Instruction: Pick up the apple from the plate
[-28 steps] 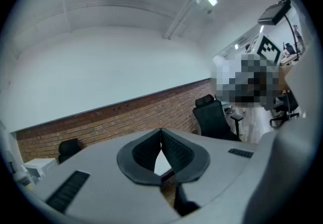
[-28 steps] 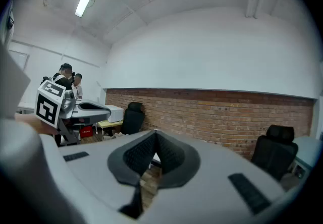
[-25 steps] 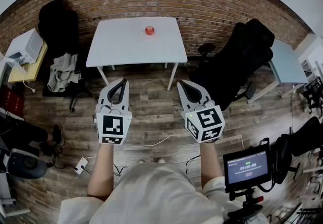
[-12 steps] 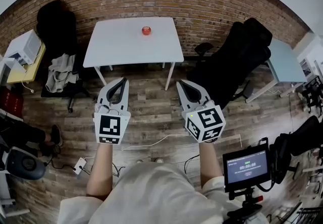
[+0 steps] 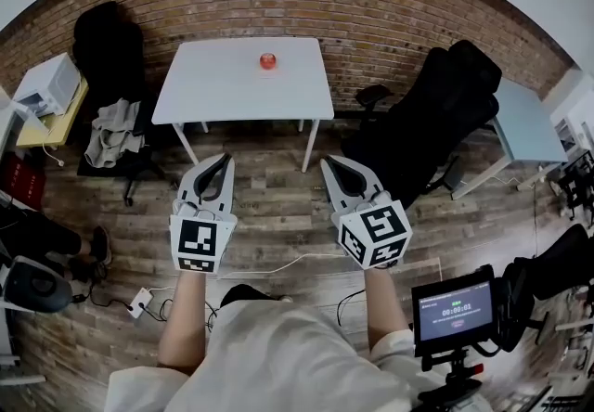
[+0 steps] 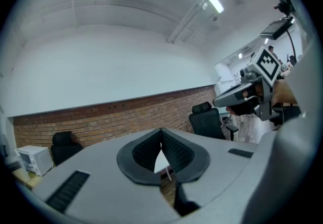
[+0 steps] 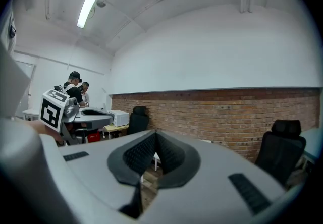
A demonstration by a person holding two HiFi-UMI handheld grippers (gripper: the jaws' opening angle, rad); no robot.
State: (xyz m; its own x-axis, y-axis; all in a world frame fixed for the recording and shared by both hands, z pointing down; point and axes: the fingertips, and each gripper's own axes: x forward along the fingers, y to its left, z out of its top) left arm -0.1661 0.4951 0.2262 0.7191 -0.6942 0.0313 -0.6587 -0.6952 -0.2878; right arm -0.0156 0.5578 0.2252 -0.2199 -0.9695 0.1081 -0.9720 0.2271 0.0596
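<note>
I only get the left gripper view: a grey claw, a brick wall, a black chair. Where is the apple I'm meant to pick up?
Observer: The head view shows it. The apple sits on a white table, in the table's far half, toward the brick wall.
Operator: Am I anywhere near it?
Observer: No. The left gripper and the right gripper are both over the wooden floor, short of the table's near edge.
Operator: Is the other claw carrying anything?
Observer: No. The right gripper view shows its jaws together with nothing between them.
</note>
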